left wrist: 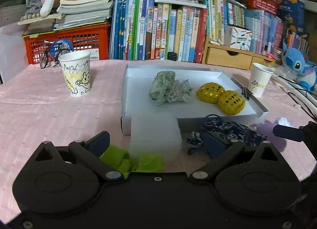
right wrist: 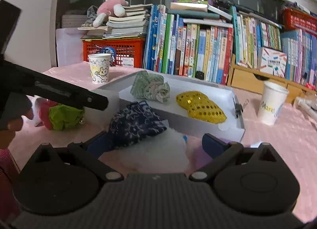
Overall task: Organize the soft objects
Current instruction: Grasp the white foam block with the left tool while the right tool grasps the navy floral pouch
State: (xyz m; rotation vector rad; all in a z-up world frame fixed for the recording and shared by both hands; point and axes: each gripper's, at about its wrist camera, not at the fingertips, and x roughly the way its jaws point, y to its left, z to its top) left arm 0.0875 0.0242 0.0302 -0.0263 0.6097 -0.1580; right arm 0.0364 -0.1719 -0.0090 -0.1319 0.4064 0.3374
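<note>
A white shallow box (left wrist: 126, 90) on the pink cloth holds a pale green scrunchie (left wrist: 168, 88) and a yellow sequined scrunchie (left wrist: 221, 96). My left gripper (left wrist: 156, 142) is open, low over the cloth, with a lime green cloth (left wrist: 122, 157) beneath it and a dark blue patterned scrunchie (left wrist: 227, 130) at its right finger. My right gripper (right wrist: 156, 143) is open around a white fluffy toy (right wrist: 158, 149), with the dark blue scrunchie (right wrist: 134, 124) at its left finger. The box (right wrist: 231, 128), the green scrunchie (right wrist: 150, 88) and the yellow one (right wrist: 200, 106) lie beyond. The lime cloth (right wrist: 63, 118) lies left.
Two paper cups stand on the cloth: a drawn-on one (left wrist: 76, 74) at the left and a plain one (left wrist: 260, 80) at the right. A red crate (left wrist: 67, 39), rows of books (left wrist: 168, 31), a toy bicycle (left wrist: 52, 52) and a blue plush (left wrist: 299, 66) line the back.
</note>
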